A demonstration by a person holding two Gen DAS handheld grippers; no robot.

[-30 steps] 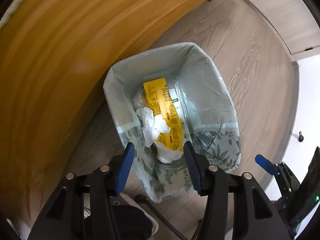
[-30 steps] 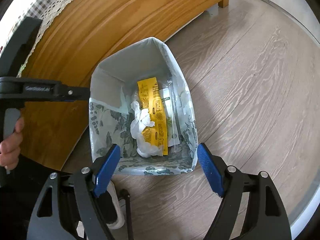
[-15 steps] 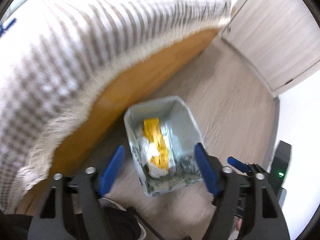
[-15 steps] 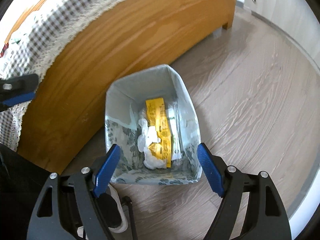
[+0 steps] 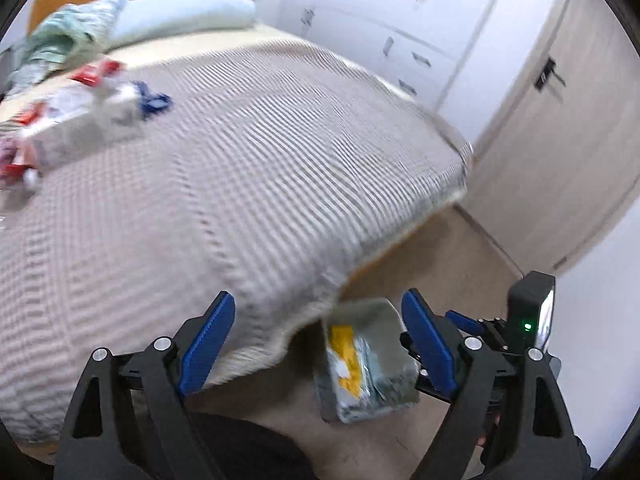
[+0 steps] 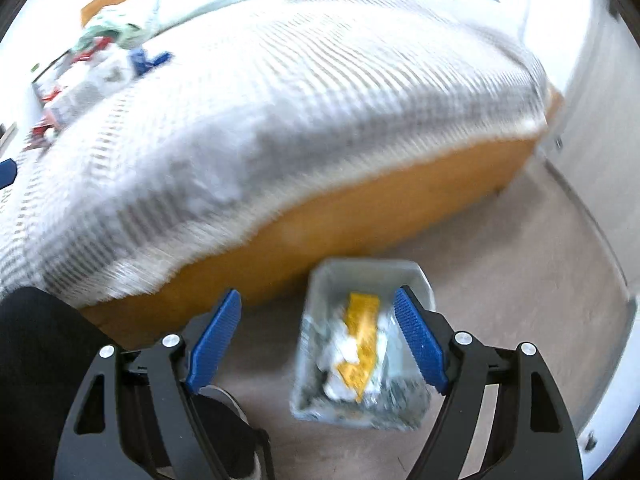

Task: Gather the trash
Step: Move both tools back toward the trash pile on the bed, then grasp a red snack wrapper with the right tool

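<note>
A floral-patterned bin [image 5: 378, 309] [image 6: 360, 274] stands on the floor beside the bed and holds a yellow wrapper [image 5: 345, 343] [image 6: 361, 334] and crumpled white tissue [image 6: 340, 354]. High above it, my left gripper [image 5: 316, 296] has its jaws opening, with nothing between them. My right gripper [image 6: 316, 292] is open and empty over the bin. More litter lies far off on the bedspread: red wrappers [image 5: 93, 74] [image 6: 47, 122], blue scraps [image 5: 155, 100] [image 6: 141, 60] and clear plastic [image 5: 80, 120]. The picture is blurred.
The bed [image 5: 280, 160] with its striped cover and wooden side board [image 6: 360, 208] fills most of both views. A pillow [image 5: 184, 12] and crumpled cloth [image 5: 60, 40] lie at its head. Closet doors [image 5: 560, 140] stand to the right. A person's dark leg [image 6: 36, 340] and shoe [image 6: 224, 400] are at the bottom.
Both grippers have risen and tilted up from the bin, so the bed top with its litter has come into view. The left jaws have spread wider. The bin now looks small and low.
</note>
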